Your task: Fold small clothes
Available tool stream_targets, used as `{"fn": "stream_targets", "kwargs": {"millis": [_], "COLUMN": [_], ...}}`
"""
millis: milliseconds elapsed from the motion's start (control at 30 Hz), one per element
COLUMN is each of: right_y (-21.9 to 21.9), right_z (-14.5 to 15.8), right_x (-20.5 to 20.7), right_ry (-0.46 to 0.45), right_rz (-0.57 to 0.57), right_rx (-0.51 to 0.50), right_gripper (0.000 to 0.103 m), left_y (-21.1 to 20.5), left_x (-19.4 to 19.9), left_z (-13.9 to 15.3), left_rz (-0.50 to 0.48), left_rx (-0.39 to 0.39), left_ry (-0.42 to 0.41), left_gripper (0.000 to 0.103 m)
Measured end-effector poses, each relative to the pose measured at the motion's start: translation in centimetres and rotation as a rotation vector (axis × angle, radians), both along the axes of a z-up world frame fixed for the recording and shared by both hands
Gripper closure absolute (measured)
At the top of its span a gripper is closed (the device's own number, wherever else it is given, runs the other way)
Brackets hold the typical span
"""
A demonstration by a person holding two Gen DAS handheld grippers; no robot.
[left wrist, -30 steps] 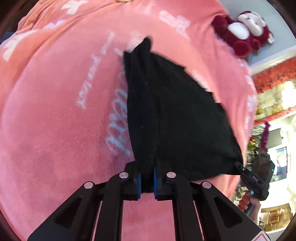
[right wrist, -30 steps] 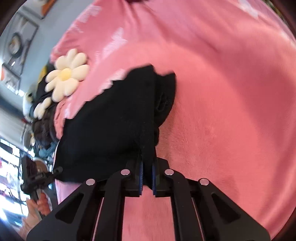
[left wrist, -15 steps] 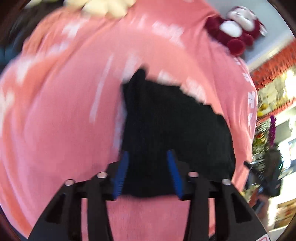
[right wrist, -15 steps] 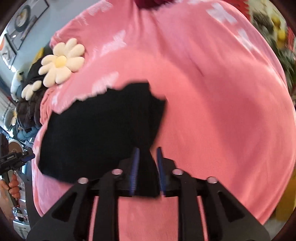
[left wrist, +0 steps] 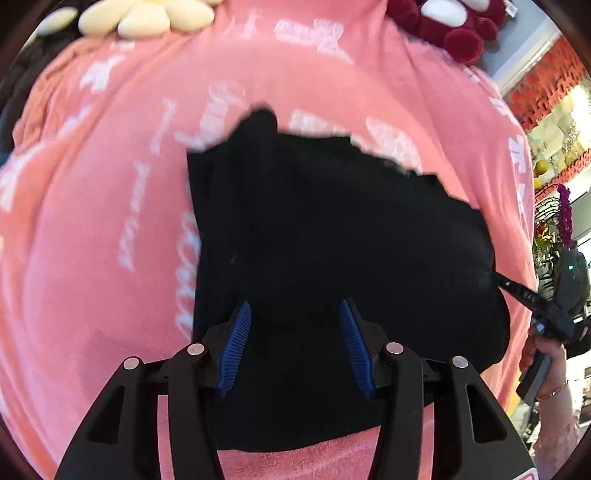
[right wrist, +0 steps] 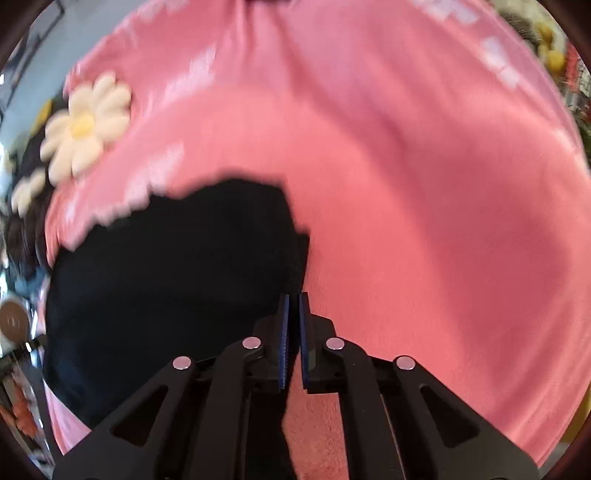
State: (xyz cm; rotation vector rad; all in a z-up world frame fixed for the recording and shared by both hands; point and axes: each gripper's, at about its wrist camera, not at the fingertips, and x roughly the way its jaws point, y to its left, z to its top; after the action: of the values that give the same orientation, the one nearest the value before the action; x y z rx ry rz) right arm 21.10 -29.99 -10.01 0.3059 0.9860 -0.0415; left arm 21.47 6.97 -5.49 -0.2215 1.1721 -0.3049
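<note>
A small black garment [left wrist: 332, 229] lies flat on a pink blanket [left wrist: 92, 258]; it also shows in the right wrist view [right wrist: 166, 277]. My left gripper [left wrist: 295, 314] is open above the garment's near edge, with the cloth lying between and under its blue pads [left wrist: 236, 339], not pinched. My right gripper [right wrist: 293, 299] has its jaws nearly together with nothing between them, at the garment's right edge, over the pink blanket [right wrist: 424, 240]. The other gripper [left wrist: 535, 306] shows at the right of the left wrist view, beside the garment's far corner.
A cream daisy-shaped cushion [right wrist: 85, 125] lies at the blanket's far left, also in the left wrist view [left wrist: 147, 18]. A dark red plush toy [left wrist: 450, 26] sits at the far right. A flower stand [left wrist: 561, 221] and shop clutter lie beyond the blanket's right edge.
Both grippers let go of the black garment. The left jaws opened wide over it. The right jaws opened, then closed empty, and pulled back to its right edge. The garment now lies flat.
</note>
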Motion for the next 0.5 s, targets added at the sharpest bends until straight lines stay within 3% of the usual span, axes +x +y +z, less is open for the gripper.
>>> {"fn": "stream_targets", "kwargs": {"millis": [133,233,300,367,433,500], "right_y": [2.7,3.7,3.1,2.3,1.3,1.3], "right_z": [5.1,5.4,3.1,0.2,1.2,3.5], "right_x": [-0.2,2.3,4.5,6.1,5.4,3.3], "right_ry": [-0.137,-0.131,-0.041,0.058,0.022,-0.051], "right_rz": [0.042,0.094,0.086,0.045,-0.005,-0.019], "right_rx": [-0.025,-0.015,-0.034,-0.050,-0.002,0.014], "right_gripper": [0.095,0.095,0.096,0.099,0.100,0.095], "left_y": [0.5,0.2,-0.2,-1.0,-1.4,-1.7], "left_x": [-0.4,1.2,3.1,5.6,7.6,7.7], "left_z": [1.7,3.8,4.3,2.9,0.3,0.0], "left_rz": [0.032,0.047,0.074,0.078,0.072,0.048], "left_rx": [-0.046,-0.036,-0.027,0.046,0.148,0.172], "left_ry": [-0.054,-0.109,-0.127,-0.107,-0.014,-0.007], "left_gripper": [0.055,0.049,0.039,0.037,0.040,0.040]}}
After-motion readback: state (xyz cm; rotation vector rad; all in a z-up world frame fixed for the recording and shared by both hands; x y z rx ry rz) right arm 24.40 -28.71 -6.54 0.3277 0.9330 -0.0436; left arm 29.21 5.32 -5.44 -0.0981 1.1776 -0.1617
